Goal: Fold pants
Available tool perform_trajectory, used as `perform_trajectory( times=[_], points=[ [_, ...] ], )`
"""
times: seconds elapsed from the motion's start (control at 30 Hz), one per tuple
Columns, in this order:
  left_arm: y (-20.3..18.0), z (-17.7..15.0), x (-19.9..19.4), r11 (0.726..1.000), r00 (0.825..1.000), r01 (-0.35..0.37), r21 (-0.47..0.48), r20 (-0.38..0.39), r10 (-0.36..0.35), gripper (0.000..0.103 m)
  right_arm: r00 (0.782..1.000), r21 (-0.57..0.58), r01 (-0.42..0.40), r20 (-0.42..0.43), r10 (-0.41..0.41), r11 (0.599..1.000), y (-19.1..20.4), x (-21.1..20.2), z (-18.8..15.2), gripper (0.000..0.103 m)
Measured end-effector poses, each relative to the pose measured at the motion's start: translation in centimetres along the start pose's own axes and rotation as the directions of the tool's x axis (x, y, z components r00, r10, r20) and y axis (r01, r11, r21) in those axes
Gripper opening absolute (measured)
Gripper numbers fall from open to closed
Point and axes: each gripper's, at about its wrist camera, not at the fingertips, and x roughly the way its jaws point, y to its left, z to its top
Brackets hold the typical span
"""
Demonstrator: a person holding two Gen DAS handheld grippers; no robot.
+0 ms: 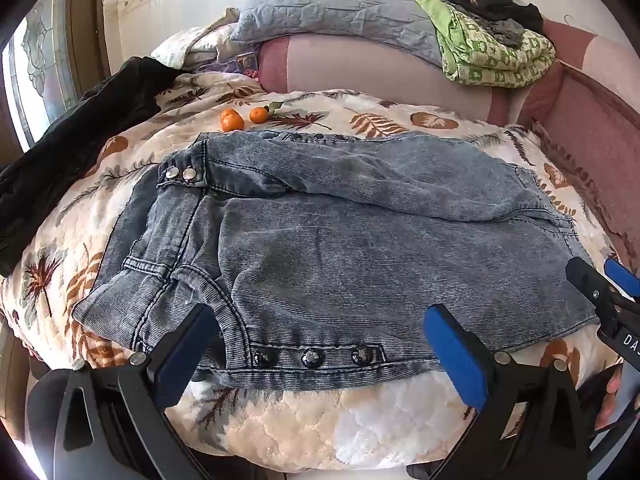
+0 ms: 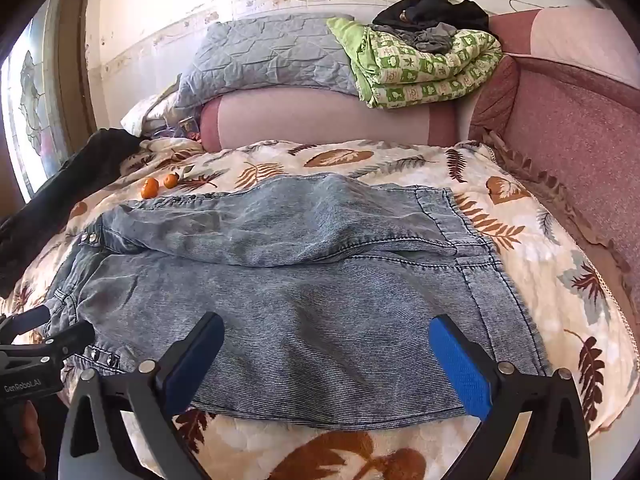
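Grey-blue denim pants (image 1: 340, 240) lie folded across the leaf-print blanket, waistband with snaps to the left, leg hems to the right; they also show in the right wrist view (image 2: 312, 280). My left gripper (image 1: 320, 316) is open, its fingers straddling the near edge by the three dark snaps (image 1: 312, 357). My right gripper (image 2: 326, 332) is open over the near edge of the legs, holding nothing. The right gripper also shows at the right edge of the left wrist view (image 1: 604, 280); the left gripper shows at the left edge of the right wrist view (image 2: 48, 332).
Two tangerines (image 1: 240, 119) lie beyond the pants on the blanket (image 1: 320, 420). A dark garment (image 1: 80, 144) lies at the left. A grey quilt (image 2: 260, 56), a green quilt (image 2: 420, 68) and black clothes (image 2: 432, 10) are piled at the back. A pink sofa arm (image 2: 580, 120) runs along the right.
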Motion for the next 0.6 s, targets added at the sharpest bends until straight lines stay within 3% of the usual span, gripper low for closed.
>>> perform_trajectory(
  times=[0.6],
  points=[
    [-0.04, -0.23, 0.01, 1.000, 1.000, 0.001, -0.001, -0.004, -0.001, 0.103, 1.000, -0.002, 0.001, -0.001, -0.001, 1.000, -0.07, -0.04, -0.01, 0.103]
  ],
)
